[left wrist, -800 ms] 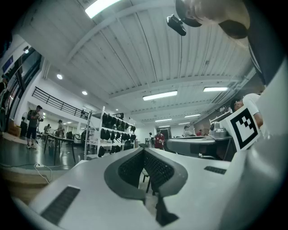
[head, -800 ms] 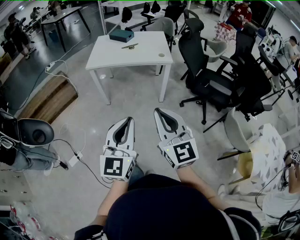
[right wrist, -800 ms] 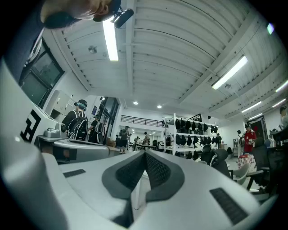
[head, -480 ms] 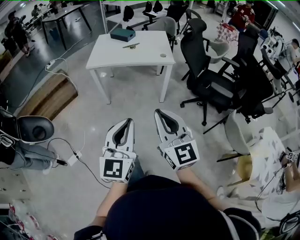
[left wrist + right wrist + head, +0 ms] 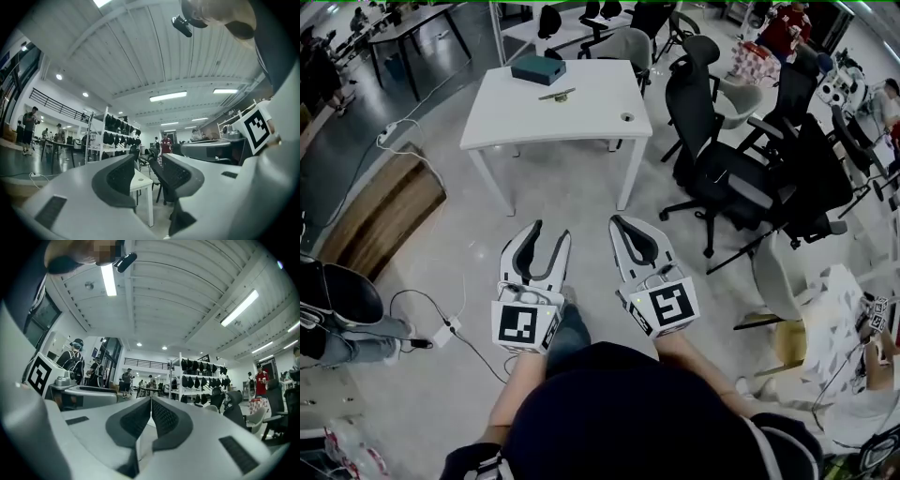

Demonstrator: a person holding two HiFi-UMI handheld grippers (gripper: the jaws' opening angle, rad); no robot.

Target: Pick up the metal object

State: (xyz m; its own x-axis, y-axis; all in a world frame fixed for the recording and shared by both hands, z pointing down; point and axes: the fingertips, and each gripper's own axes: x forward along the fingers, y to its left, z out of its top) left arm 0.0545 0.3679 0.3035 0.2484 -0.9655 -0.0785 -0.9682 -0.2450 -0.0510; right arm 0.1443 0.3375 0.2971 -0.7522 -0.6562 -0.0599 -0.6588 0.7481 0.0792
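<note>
Spread apart, the jaws of the left gripper (image 5: 550, 231) have only air between their dark ribbed pads; the left gripper view shows a clear gap there, with the far room showing through it. The jaws of the right gripper (image 5: 620, 221) are pressed together, pad against pad, and pinch nothing. Both grippers are held level and side by side in front of the person, close together but apart, each with its marker cube nearest the body.

The pale grey floor (image 5: 581, 202) fills most of the head view. Ahead of the grippers and well apart from them stands a white table (image 5: 534, 122). To its right is a cluster of black office chairs (image 5: 712, 141), one of them just beside the table's right edge. A low wooden platform (image 5: 380, 211) lies on the floor to the left, and a cable with a power strip (image 5: 447, 327) runs across the floor near the left gripper.

On the table's far side sits a dark teal box (image 5: 537, 68). The metal object (image 5: 556, 94), a slim brass-coloured piece, lies flat on the tabletop just in front of the box, untouched and far from both grippers. A small round thing (image 5: 626, 117) sits near the table's right edge; what it is cannot be told.
</note>
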